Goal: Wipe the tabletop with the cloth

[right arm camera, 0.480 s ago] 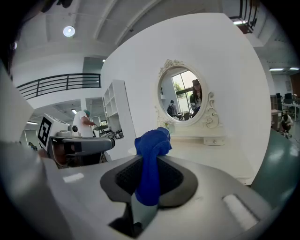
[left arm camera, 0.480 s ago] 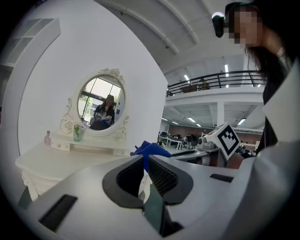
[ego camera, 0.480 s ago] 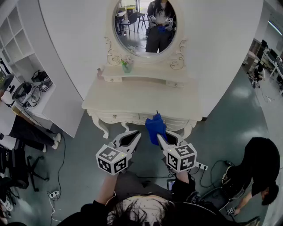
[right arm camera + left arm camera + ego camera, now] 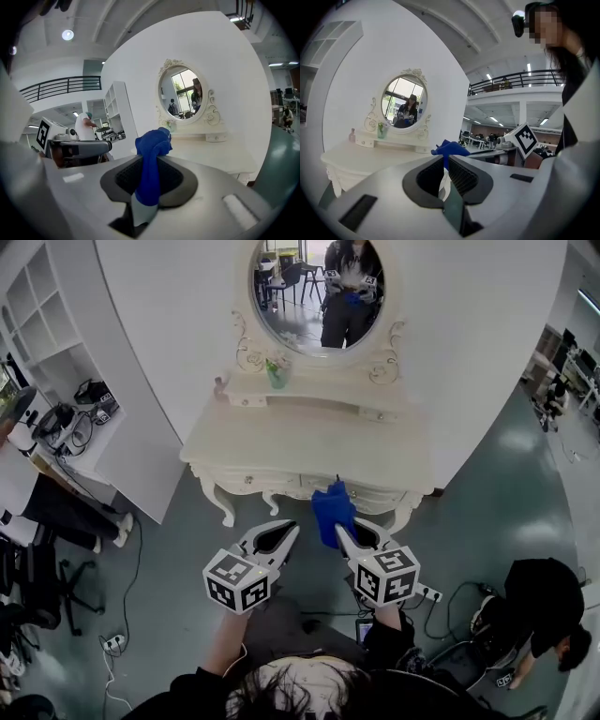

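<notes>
At the back left corner of the tabletop (image 4: 281,451), a small pink bottle (image 4: 221,383) and a little vase (image 4: 277,374) stand on the raised ledge under the oval mirror (image 4: 314,292). The main surface in front of them is bare. Below the front edge, the left gripper (image 4: 281,532) hangs in the air with its jaws drawn together to a thin slit and nothing between them. It touches neither the table nor the cloth. Just to its right is the blue cloth (image 4: 331,507), bunched into a soft lump and held up off the table, in front of the front edge and a little right of its middle. It looks light, limp and easy to crush, so it should flatten under gentle pressure. It may also fold over itself or slip if only a corner is pinched. The best hold is probably a thick gathered fold that leaves a loose pad free to meet the wood. The right gripper (image 4: 345,532) has such a hold: its jaws are clamped on the cloth's lower part, and the bundle stands out past their tips.
</notes>
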### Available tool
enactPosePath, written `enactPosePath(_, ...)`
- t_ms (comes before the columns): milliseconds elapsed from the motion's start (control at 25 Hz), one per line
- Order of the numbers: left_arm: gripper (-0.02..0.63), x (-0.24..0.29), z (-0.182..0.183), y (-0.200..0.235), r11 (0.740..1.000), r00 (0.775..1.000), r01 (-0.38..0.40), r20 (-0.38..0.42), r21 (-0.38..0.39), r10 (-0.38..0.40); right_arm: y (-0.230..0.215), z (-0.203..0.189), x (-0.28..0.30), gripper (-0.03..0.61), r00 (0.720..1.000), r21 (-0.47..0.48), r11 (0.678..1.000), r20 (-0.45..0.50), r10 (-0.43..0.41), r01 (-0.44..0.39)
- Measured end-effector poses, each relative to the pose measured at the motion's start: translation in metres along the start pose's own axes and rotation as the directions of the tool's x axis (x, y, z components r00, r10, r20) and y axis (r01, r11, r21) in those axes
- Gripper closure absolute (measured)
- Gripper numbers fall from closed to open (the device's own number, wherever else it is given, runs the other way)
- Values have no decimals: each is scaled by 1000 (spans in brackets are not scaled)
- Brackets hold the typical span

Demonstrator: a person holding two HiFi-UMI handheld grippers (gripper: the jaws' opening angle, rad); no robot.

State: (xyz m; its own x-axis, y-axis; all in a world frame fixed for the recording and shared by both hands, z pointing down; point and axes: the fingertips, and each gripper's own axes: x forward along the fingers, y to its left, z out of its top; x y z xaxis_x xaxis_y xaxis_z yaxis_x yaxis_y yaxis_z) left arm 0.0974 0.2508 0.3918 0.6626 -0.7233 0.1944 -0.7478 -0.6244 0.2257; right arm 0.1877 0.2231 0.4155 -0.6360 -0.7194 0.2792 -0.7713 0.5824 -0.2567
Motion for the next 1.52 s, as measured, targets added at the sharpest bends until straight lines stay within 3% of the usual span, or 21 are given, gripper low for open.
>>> enactPosePath(520, 606, 20, -2, 28, 1000, 999, -8, -35, -13, 7, -17, 0, 28, 491, 1000, 40, 999, -17, 5, -4)
enactPosePath(800, 606, 56, -3, 65, 998, 996, 58, -63, -16, -59, -48, 6, 73, 491, 998, 58, 997, -47, -45, 48)
enactPosePath(1000, 606, 86, -3, 114, 990, 983, 82, -171, 111, -63, -66, 14, 128, 491, 994, 72, 994, -84, -73, 79)
enactPosePath(1200, 606, 112, 16, 173, 992, 978, 109, -184, 64, -95, -79, 37, 184, 491, 989, 88, 990, -105, -104, 114)
enactPosePath(1520, 606, 147, 51, 255, 986, 974, 156, -179, 62, -143, -99, 71, 263, 491, 981, 85, 982, -119, -156, 167)
